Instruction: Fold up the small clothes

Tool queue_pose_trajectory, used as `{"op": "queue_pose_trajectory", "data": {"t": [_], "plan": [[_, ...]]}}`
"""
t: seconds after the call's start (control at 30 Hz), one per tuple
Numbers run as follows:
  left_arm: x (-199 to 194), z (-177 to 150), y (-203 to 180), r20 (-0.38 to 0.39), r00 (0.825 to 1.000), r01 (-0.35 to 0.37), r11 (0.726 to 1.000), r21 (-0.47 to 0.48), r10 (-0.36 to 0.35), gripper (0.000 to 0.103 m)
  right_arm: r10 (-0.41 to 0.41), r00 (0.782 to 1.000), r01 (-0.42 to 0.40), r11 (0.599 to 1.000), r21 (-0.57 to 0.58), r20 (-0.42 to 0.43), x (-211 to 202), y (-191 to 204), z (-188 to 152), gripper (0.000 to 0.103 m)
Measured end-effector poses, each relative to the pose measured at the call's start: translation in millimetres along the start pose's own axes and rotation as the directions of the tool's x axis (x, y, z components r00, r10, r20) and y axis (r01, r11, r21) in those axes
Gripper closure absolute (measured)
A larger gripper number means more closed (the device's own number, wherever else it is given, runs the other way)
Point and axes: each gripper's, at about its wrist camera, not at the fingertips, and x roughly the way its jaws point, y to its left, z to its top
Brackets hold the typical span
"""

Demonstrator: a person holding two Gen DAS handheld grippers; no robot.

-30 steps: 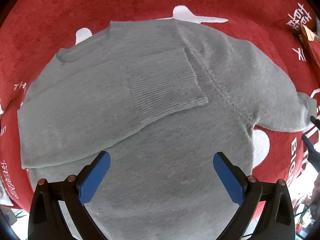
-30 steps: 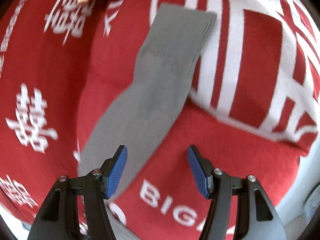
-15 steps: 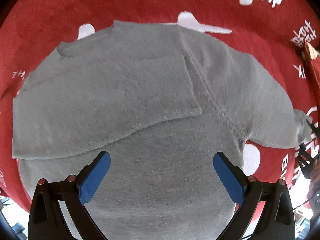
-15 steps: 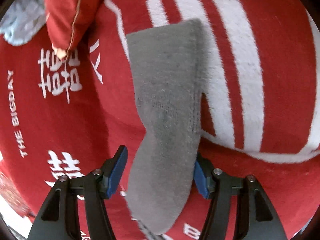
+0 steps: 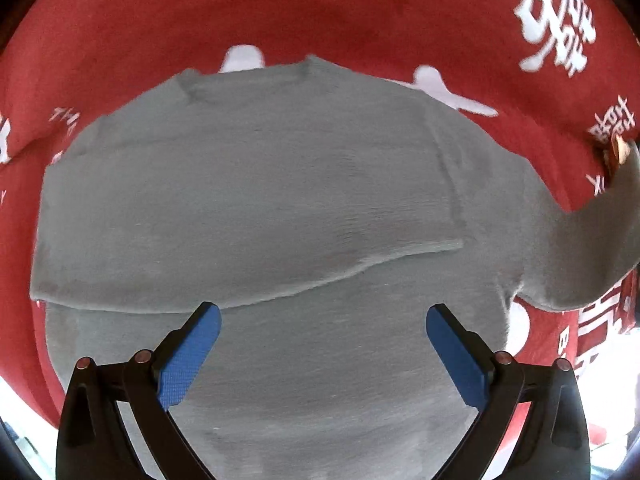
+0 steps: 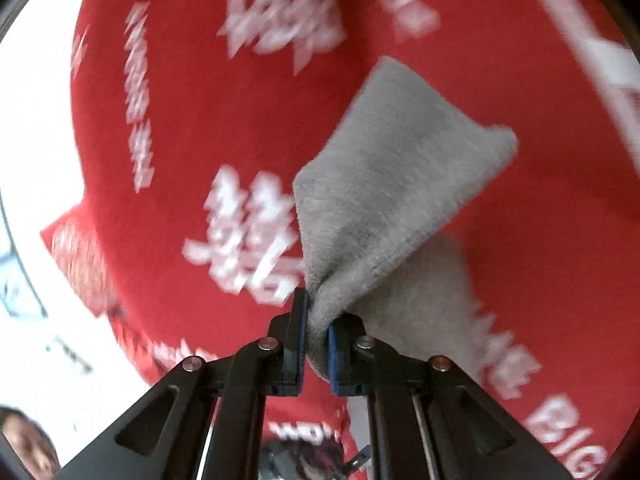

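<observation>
A small grey knit sweater (image 5: 280, 200) lies flat on a red blanket, neck at the far side. Its left sleeve is folded across the chest (image 5: 248, 248). Its right sleeve (image 5: 592, 248) rises off the blanket toward the right edge. My left gripper (image 5: 322, 344) hovers open and empty over the sweater's lower body. In the right wrist view my right gripper (image 6: 316, 320) is shut on the grey sleeve (image 6: 384, 192), which is bunched between the blue pads and lifted above the blanket.
The red blanket (image 5: 360, 12) with white characters and lettering covers the whole surface. A red cushion corner with gold trim (image 5: 616, 152) sits at the right. The blanket's edge and a bright floor (image 6: 36, 160) show at the left of the right wrist view.
My right gripper closed on the right sleeve and lifted it off the blanket. The left gripper drifted slightly and stayed open over the sweater's body.
</observation>
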Motion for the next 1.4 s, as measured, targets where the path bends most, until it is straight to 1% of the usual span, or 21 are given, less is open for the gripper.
{"op": "queue_pose_trajectory", "data": {"t": [0.07,0.17,0.3,0.37,0.43,0.5,0.57,0.6,0.63,0.7,0.73,0.8,0.9,0.97,1.0,1.07,1.13,1.17,1.2,1.27,1.4], "plan": [[-10,-3,21,0.036,0.999,0.004,1.0,-0.018,-0.004,0.0,0.008,0.995,-0.017,0.996,-0.087,-0.098,39,29,-18,0.094],[-26,-5,57,0.091,0.996,0.007,0.998,-0.069,-0.001,0.0,-0.008,0.972,-0.042,0.978,-0.207,-0.237,97,64,-55,0.094],[-38,-7,113,0.134,0.991,-0.014,0.991,-0.134,0.032,0.0,-0.115,0.913,-0.024,0.943,-0.332,-0.393,174,82,-121,0.094],[-36,-8,135,0.134,0.99,-0.03,0.987,-0.156,0.052,0.0,-0.205,0.865,0.018,0.924,-0.381,-0.458,211,73,-160,0.094],[-33,-12,158,0.127,0.99,-0.041,0.983,-0.181,0.065,0.0,-0.306,0.807,0.069,0.898,-0.434,-0.505,244,56,-199,0.094],[-31,-18,179,0.115,0.991,-0.05,0.978,-0.204,0.074,0.0,-0.436,0.735,0.148,0.851,-0.505,-0.519,273,33,-233,0.093],[-26,-22,190,0.11,0.991,-0.049,0.973,-0.224,0.075,0.0,-0.58,0.654,0.256,0.774,-0.579,-0.485,292,12,-256,0.089],[-26,-25,196,0.11,0.991,-0.042,0.971,-0.234,0.07,0.0,-0.62,0.634,0.293,0.746,-0.598,-0.463,295,8,-261,0.089],[-25,-28,200,0.111,0.992,-0.035,0.97,-0.242,0.064,0.0,-0.63,0.635,0.312,0.739,-0.598,-0.447,295,7,-264,0.089],[-27,-32,206,0.115,0.992,-0.02,0.968,-0.252,0.051,0.0,-0.609,0.668,0.317,0.752,-0.578,-0.426,291,10,-264,0.085],[-28,-32,208,0.118,0.992,-0.012,0.967,-0.254,0.043,0.0,-0.594,0.696,0.322,0.76,-0.564,-0.403,288,14,-261,0.082],[-32,-31,213,0.13,0.991,0.023,0.964,-0.264,0.012,0.0,-0.579,0.724,0.332,0.768,-0.547,-0.374,290,18,-254,0.08],[-40,-26,225,0.179,0.979,0.152,0.941,-0.302,-0.101,0.0,-0.57,0.728,0.295,0.762,-0.576,-0.381,310,31,-257,0.081],[-40,-19,230,0.205,0.963,0.233,0.921,-0.313,-0.174,0.0,-0.582,0.707,0.23,0.725,-0.649,-0.4,324,42,-270,0.081],[-39,-15,230,0.21,0.955,0.267,0.911,-0.314,-0.208,0.0,-0.594,0.679,0.185,0.707,-0.682,-0.432,334,46,-285,0.081],[-32,-7,229,0.208,0.938,0.333,0.89,-0.311,-0.278,0.0,-0.607,0.623,0.137,0.706,-0.694,-0.494,341,43,-306,0.08],[-22,-2,225,0.191,0.929,0.362,0.88,-0.307,-0.316,0.0,-0.652,0.565,0.124,0.673,-0.73,-0.505,341,35,-326,0.079],[-15,-1,222,0.175,0.929,0.367,0.878,-0.308,-0.327,0.0,-0.675,0.547,0.123,0.65,-0.75,-0.495,337,32,-332,0.072],[-9,0,219,0.159,0.927,0.373,0.875,-0.309,-0.339,0.0,-0.688,0.532,0.128,0.642,-0.756,-0.494,333,28,-337,0.057],[4,1,211,0.126,0.929,0.371,0.877,-0.306,-0.349,0.0,-0.683,0.528,0.14,0.656,-0.742,-0.504,324,22,-338,0.05],[14,4,195,0.098,0.936,0.352,0.892,-0.283,-0.338,0.0,-0.659,0.56,0.194,0.693,-0.694,-0.502,287,17,-320,0.05]]}}
